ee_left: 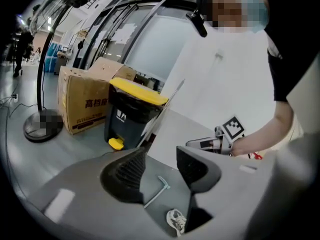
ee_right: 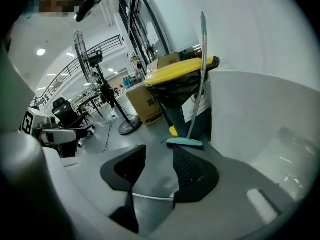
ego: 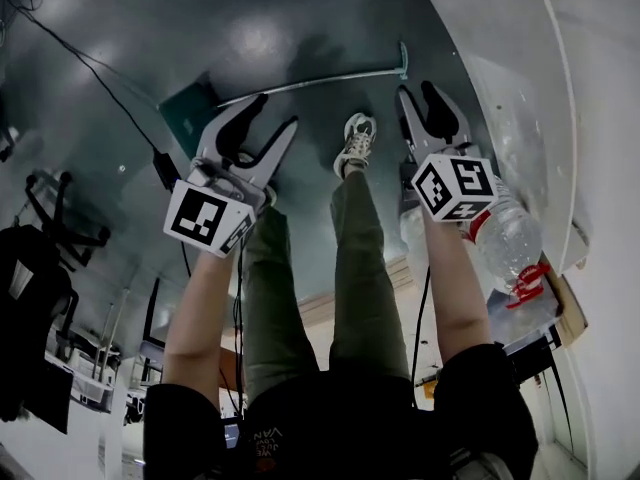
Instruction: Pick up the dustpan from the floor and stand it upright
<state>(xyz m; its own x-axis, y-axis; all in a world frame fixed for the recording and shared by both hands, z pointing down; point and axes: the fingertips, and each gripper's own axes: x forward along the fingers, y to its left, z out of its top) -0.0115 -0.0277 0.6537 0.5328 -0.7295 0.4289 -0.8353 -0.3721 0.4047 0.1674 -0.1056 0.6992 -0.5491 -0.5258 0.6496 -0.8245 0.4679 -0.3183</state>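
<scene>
Dustpan [ego: 188, 108] lying on floor, left gripper [ego: 278, 111] and right gripper [ego: 417, 91] fingers apart, empty

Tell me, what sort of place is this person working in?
Probably a large indoor workshop or lab hall, not a home. It has a glossy grey floor, a cardboard box beside a yellow-lidded bin, and a standing fan out in the open space.

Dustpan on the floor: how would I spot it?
Find the dark grey floor ahead of the person's white sneaker. The teal dustpan with a long silver handle lies flat there. The other teal-footed pole stands upright beside the yellow-lidded bin; this one lies down.
</scene>
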